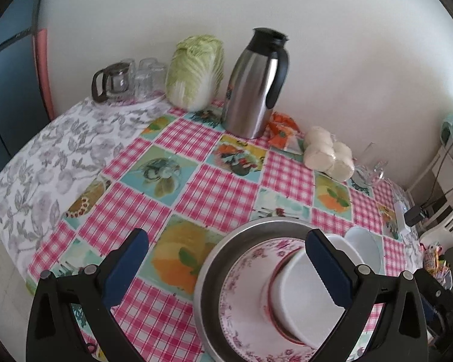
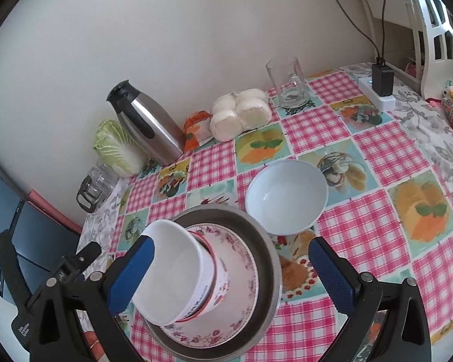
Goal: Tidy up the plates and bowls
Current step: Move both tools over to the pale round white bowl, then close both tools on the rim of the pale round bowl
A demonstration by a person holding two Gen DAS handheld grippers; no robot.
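A metal plate [image 1: 217, 259] [image 2: 265, 259] holds a floral plate [image 1: 244, 274] [image 2: 241, 283], and a white bowl with a red band [image 1: 302, 289] [image 2: 178, 268] stands stacked on that. A separate white bowl [image 2: 287, 196] [image 1: 365, 244] rests on the tablecloth just beyond the stack. My left gripper [image 1: 226, 259] is open above the stack's left side, its right finger over the stacked bowl. My right gripper [image 2: 232, 265] is open over the stack, with its left finger in front of the stacked bowl. Neither holds anything.
Along the wall stand a steel thermos [image 1: 253, 84] [image 2: 148, 120], a cabbage [image 1: 196, 72], a glass pot [image 1: 111, 81], bagged buns [image 2: 241, 114] and a glass mug [image 2: 287, 81]. A power strip with charger [image 2: 380, 87] lies at the far right.
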